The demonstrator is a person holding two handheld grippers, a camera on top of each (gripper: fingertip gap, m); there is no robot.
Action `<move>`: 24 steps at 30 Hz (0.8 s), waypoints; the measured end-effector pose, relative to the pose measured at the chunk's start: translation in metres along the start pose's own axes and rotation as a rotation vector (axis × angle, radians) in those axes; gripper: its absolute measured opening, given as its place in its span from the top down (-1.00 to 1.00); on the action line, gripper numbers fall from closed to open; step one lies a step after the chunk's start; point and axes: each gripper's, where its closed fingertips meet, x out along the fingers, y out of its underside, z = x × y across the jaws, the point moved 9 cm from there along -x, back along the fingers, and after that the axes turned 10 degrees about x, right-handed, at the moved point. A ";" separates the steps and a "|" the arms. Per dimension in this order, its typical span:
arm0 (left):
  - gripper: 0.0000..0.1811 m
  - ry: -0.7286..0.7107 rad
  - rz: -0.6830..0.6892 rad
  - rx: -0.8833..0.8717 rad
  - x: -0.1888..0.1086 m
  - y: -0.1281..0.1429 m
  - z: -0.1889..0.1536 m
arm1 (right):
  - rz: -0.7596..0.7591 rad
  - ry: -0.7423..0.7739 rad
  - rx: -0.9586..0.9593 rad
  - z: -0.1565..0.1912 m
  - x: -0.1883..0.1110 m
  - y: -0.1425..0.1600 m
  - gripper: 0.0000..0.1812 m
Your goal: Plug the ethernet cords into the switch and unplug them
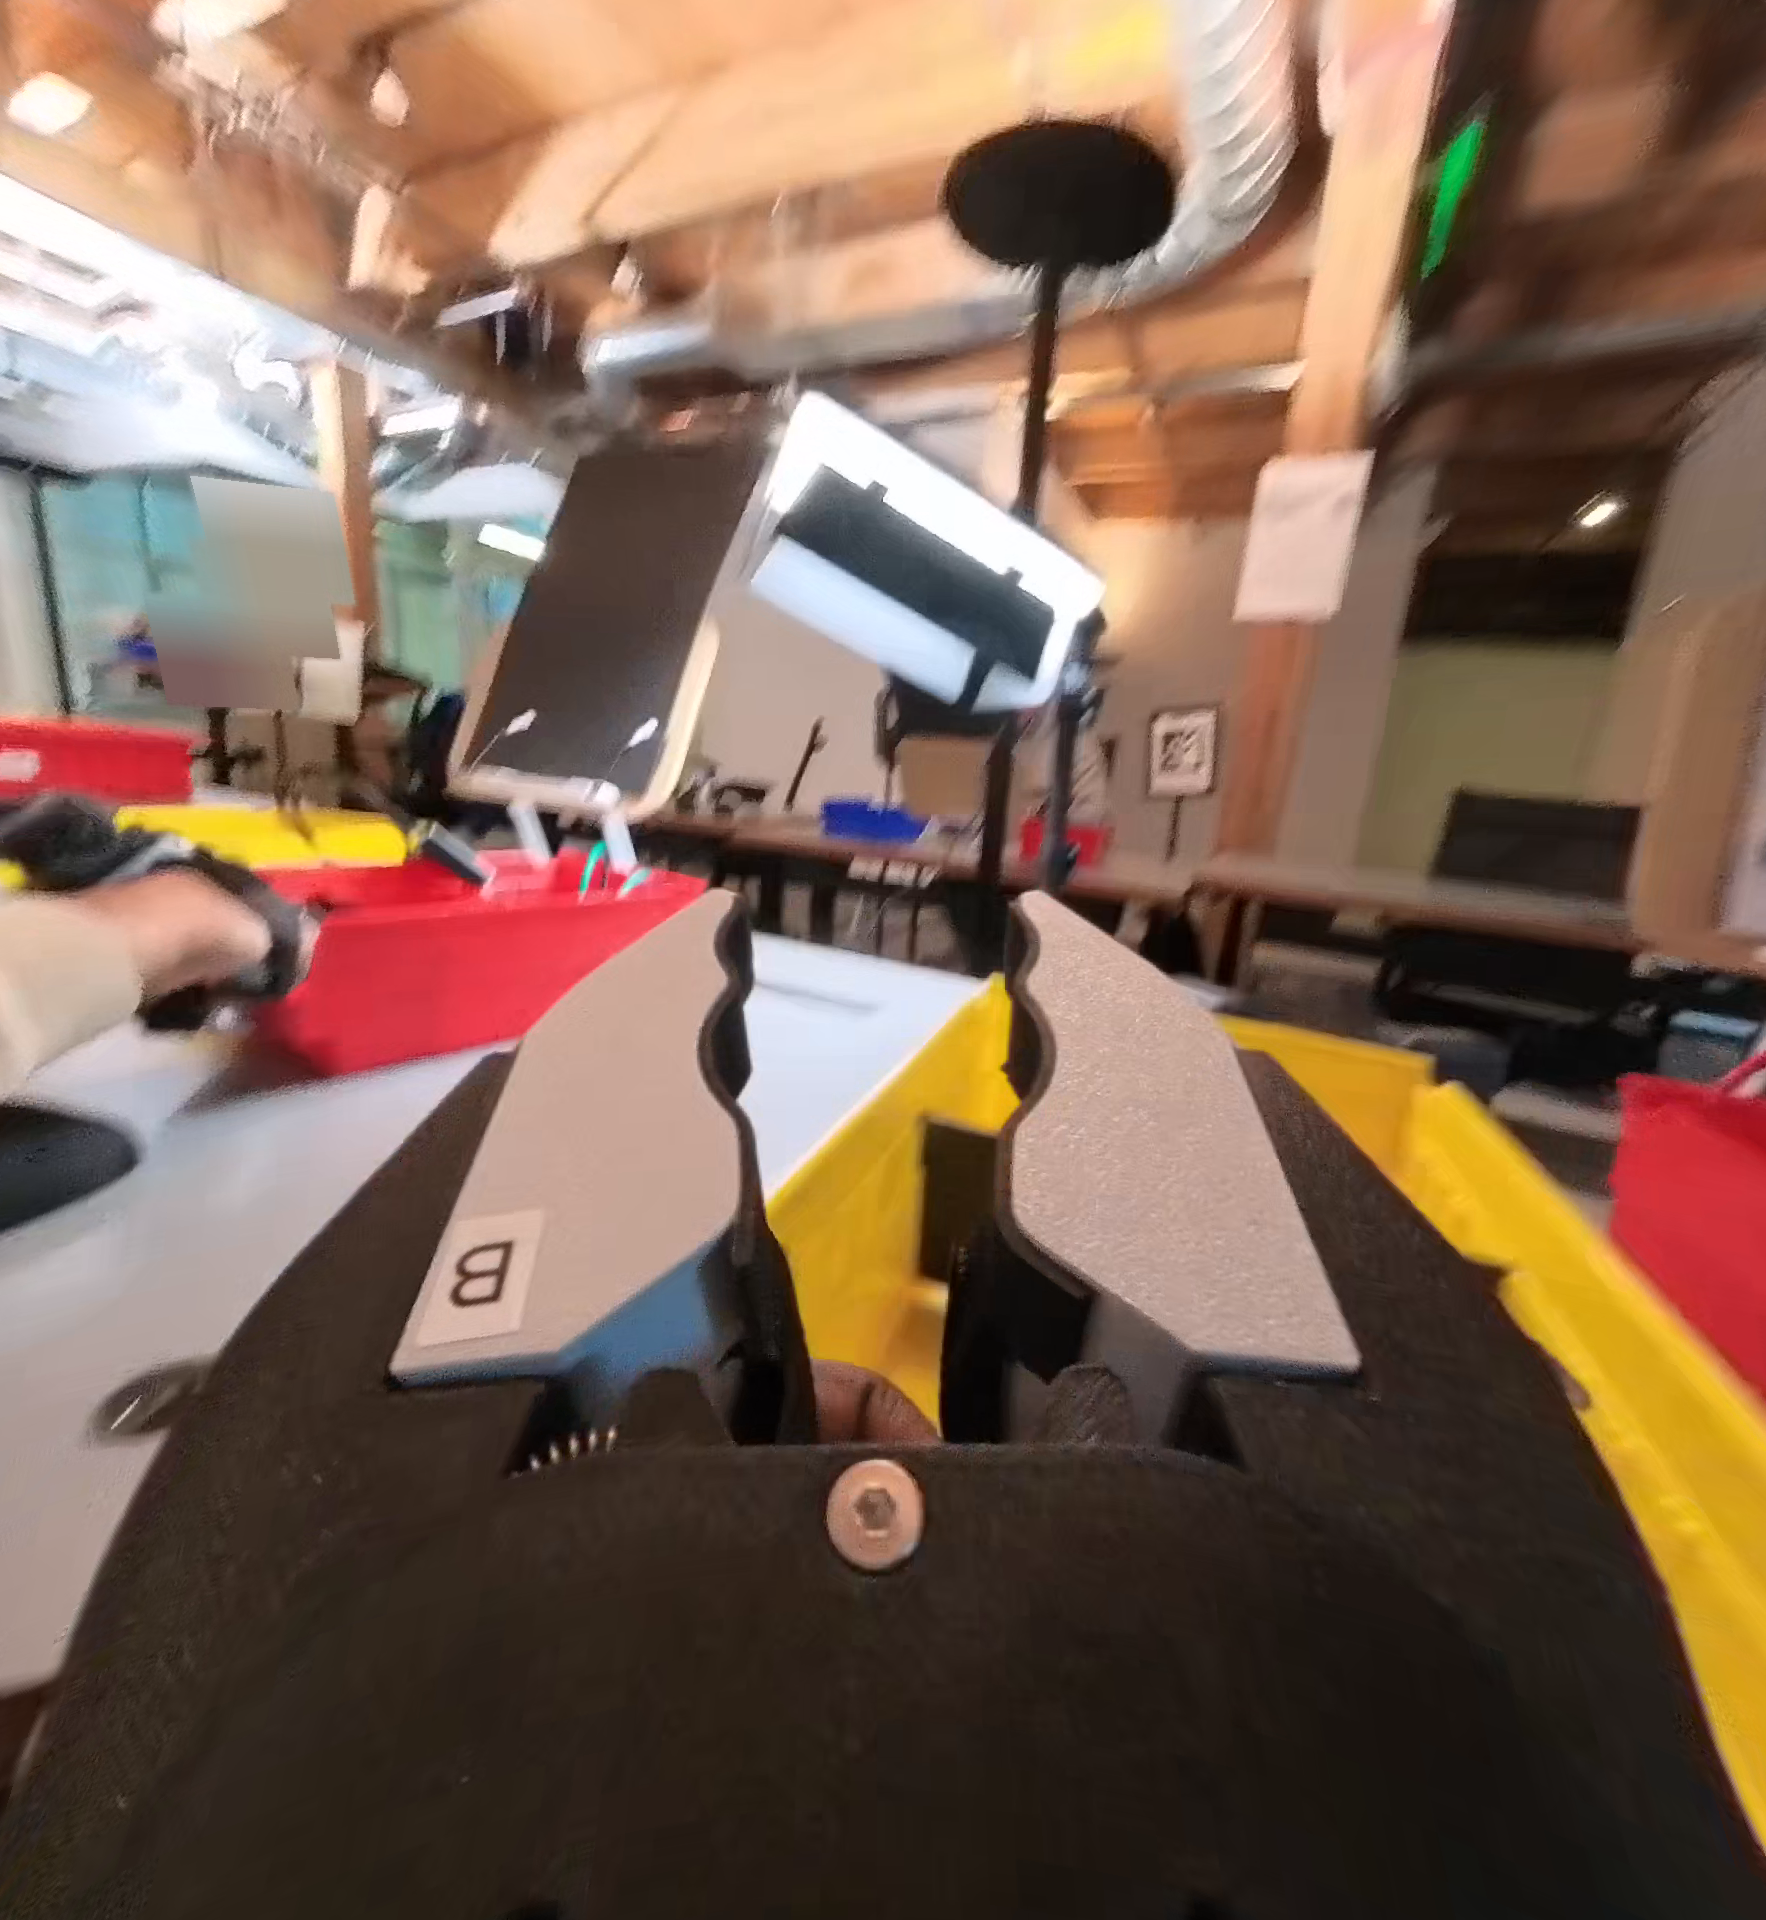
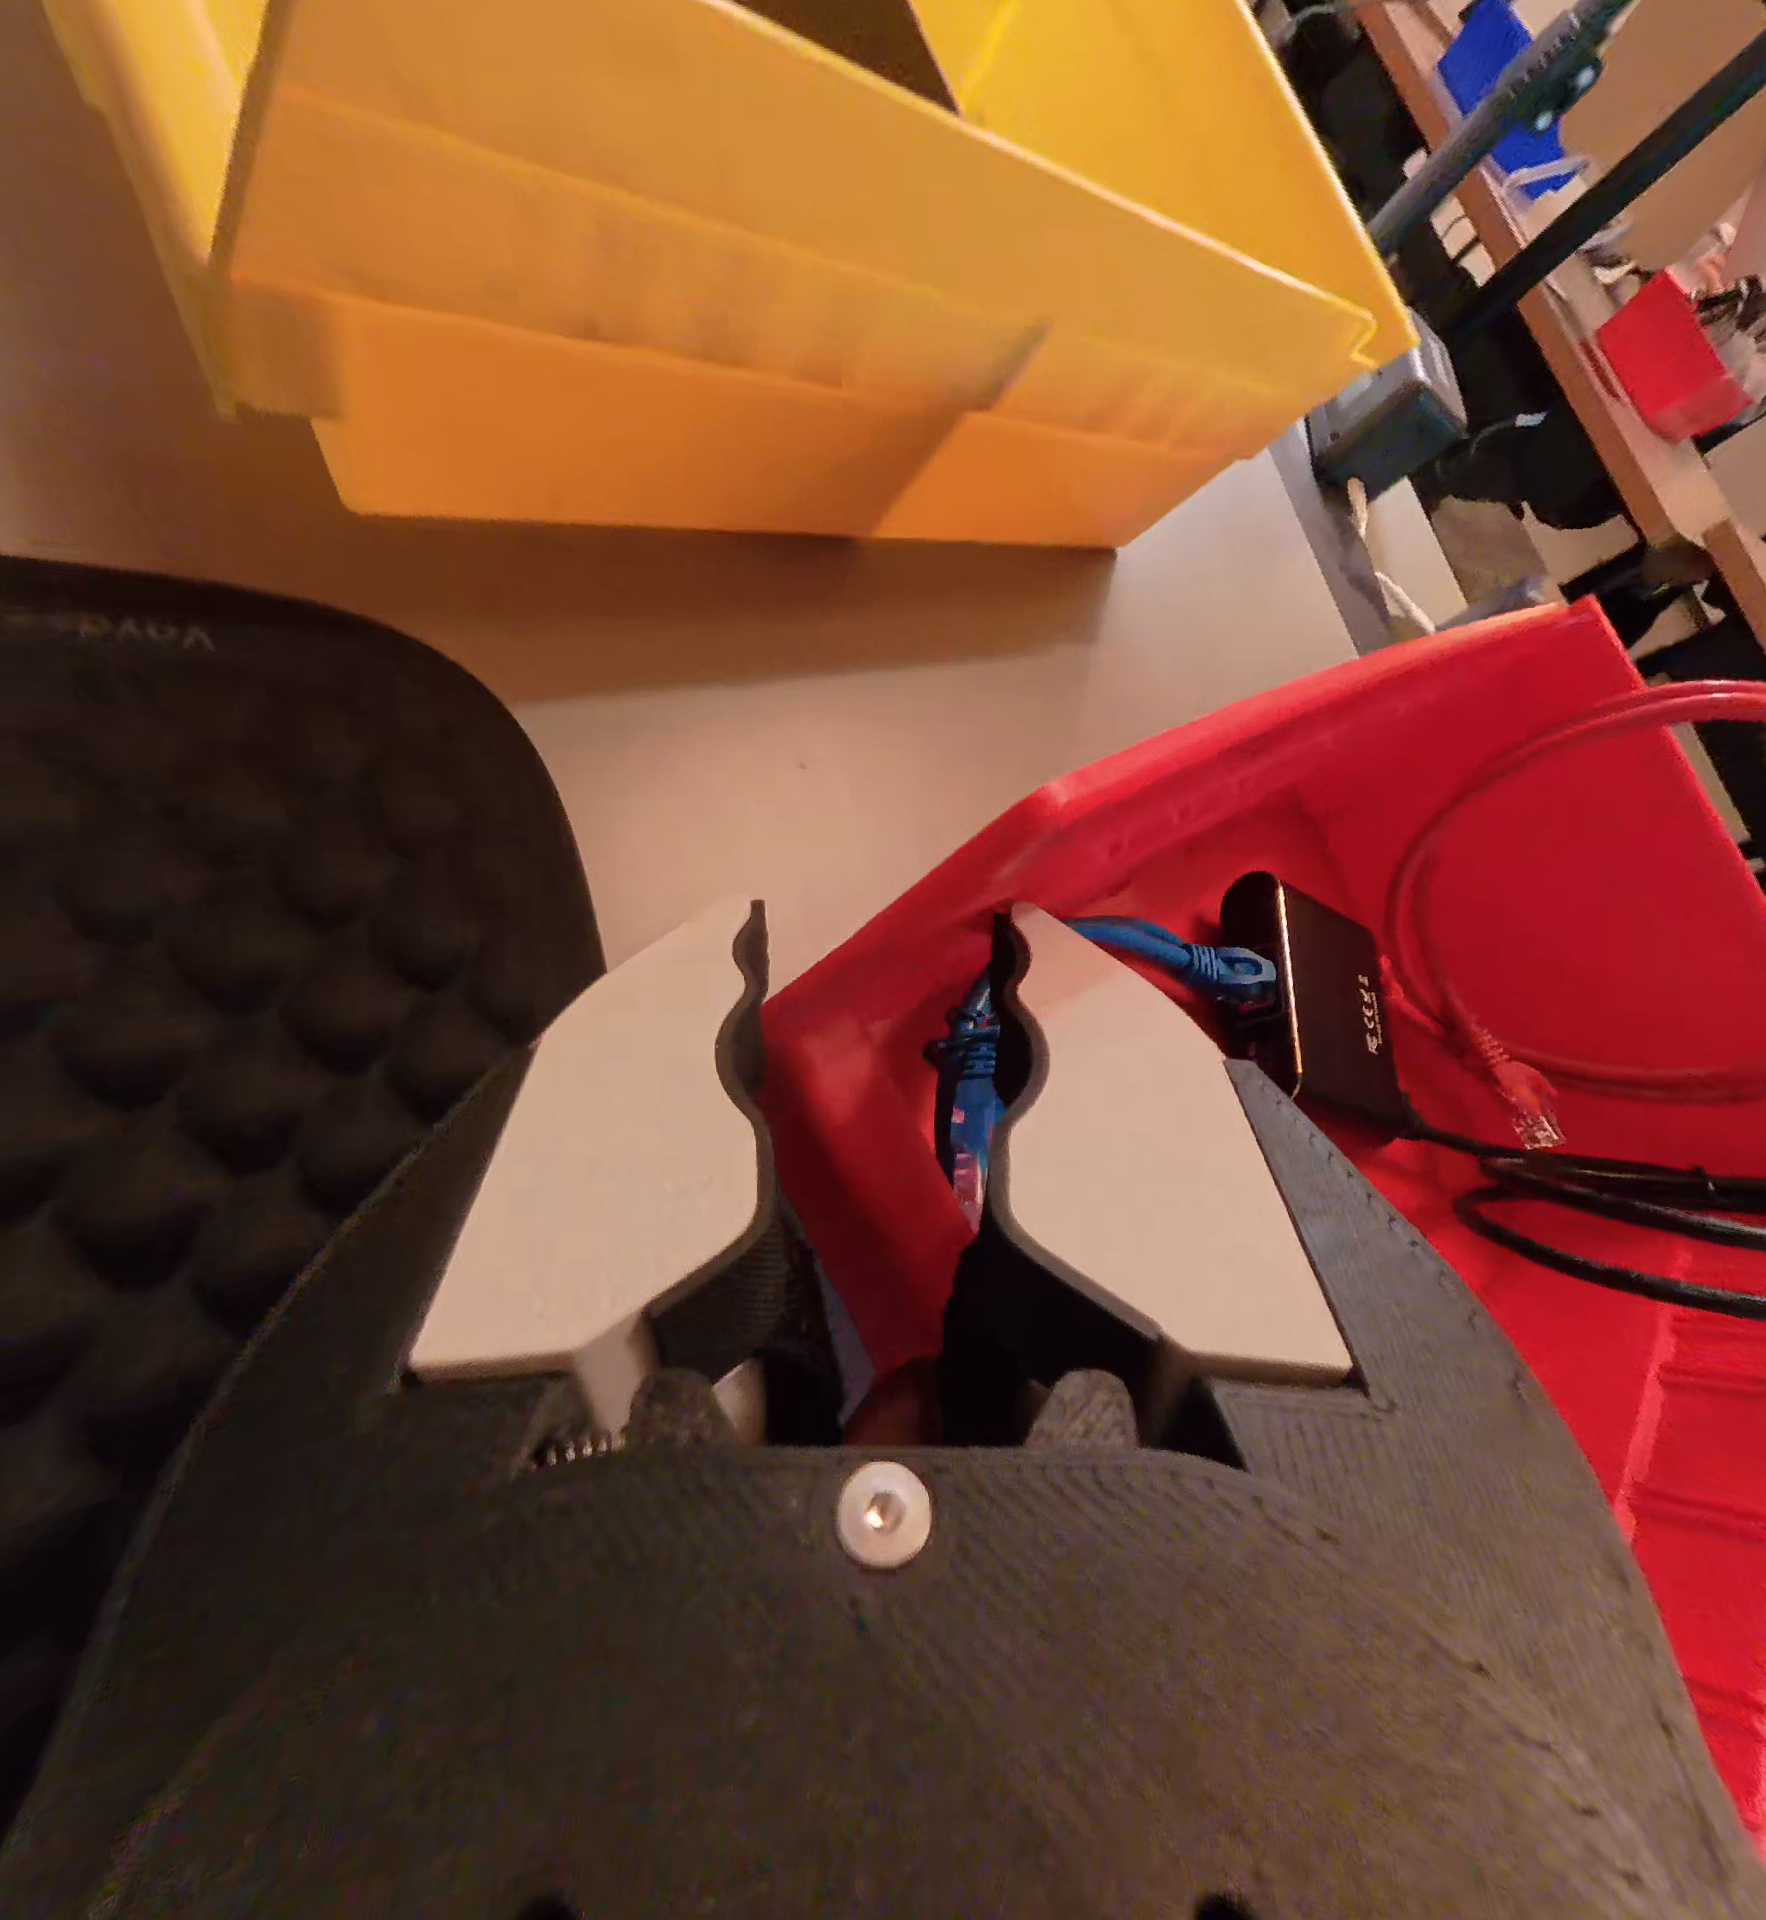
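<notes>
In the right wrist view a red bin [image 2: 1544, 1455] holds a black switch [image 2: 1320, 1003]. A blue ethernet cord [image 2: 1196, 961] has its plug against the switch's port side and looks plugged in; more of it runs between my fingers. A red ethernet cord [image 2: 1481, 1039] lies loose, its plug free beside the switch. A black power cable [image 2: 1637, 1216] leads off the switch. My right gripper [image 2: 884, 925] is open and empty, straddling the bin's near rim. My left gripper [image 1: 874, 914] is open and empty, tilted up toward the room above a yellow bin [image 1: 1481, 1247].
A yellow bin [image 2: 754, 312] stands on the table beyond the red one. A black padded case [image 2: 183, 987] lies to the left. In the left wrist view another person's gloved hand [image 1: 204, 925] works at a second red bin [image 1: 443, 977]; a lamp stand [image 1: 1040, 468] rises ahead. Some 30 centimetres of space lies between my two pairs of fingers.
</notes>
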 end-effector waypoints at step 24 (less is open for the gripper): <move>0.53 0.280 0.597 0.315 -0.025 0.032 0.016 | -0.679 -0.363 0.630 0.042 -0.026 -0.041 0.08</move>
